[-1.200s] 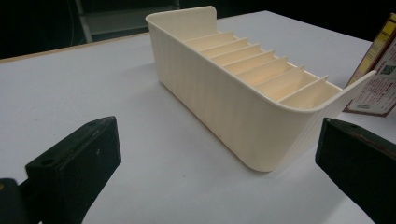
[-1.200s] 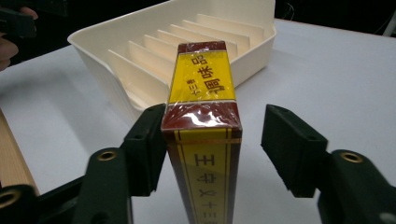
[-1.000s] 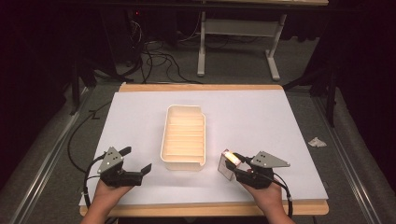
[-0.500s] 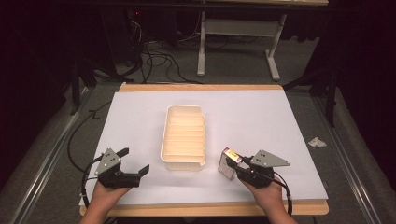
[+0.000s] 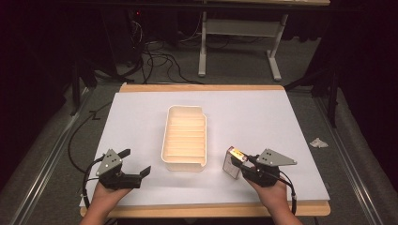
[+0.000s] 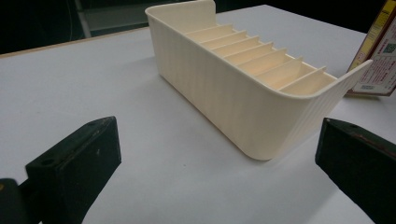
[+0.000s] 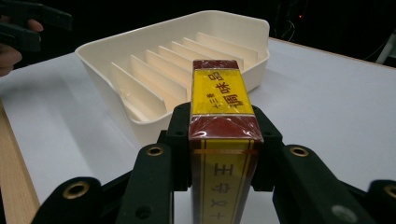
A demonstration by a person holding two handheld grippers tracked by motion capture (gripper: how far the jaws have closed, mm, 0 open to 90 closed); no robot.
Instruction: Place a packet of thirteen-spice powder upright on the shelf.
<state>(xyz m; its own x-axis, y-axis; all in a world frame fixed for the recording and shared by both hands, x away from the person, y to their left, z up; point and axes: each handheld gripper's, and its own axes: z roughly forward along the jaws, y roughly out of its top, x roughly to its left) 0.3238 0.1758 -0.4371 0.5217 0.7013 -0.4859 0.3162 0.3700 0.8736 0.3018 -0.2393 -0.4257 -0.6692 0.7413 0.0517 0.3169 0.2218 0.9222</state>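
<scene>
Wooden table [image 5: 202, 87], top covered by a white sheet [image 5: 253, 117], wood edge showing at near and far sides. Cream slotted tray [image 5: 184, 138] rests mid-sheet, long axis running away from the person. Sheet otherwise bare.

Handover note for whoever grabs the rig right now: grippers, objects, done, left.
Right gripper: shut on the red-and-yellow box, held beside the near right corner of the cream slotted tray.
Left gripper: open and empty, near the tray's near left corner.
Tray: mid-table on the white sheet, slots empty.
Done: box gripped.
Left: probably slot the box into the tray; the left gripper could steady it.
</scene>
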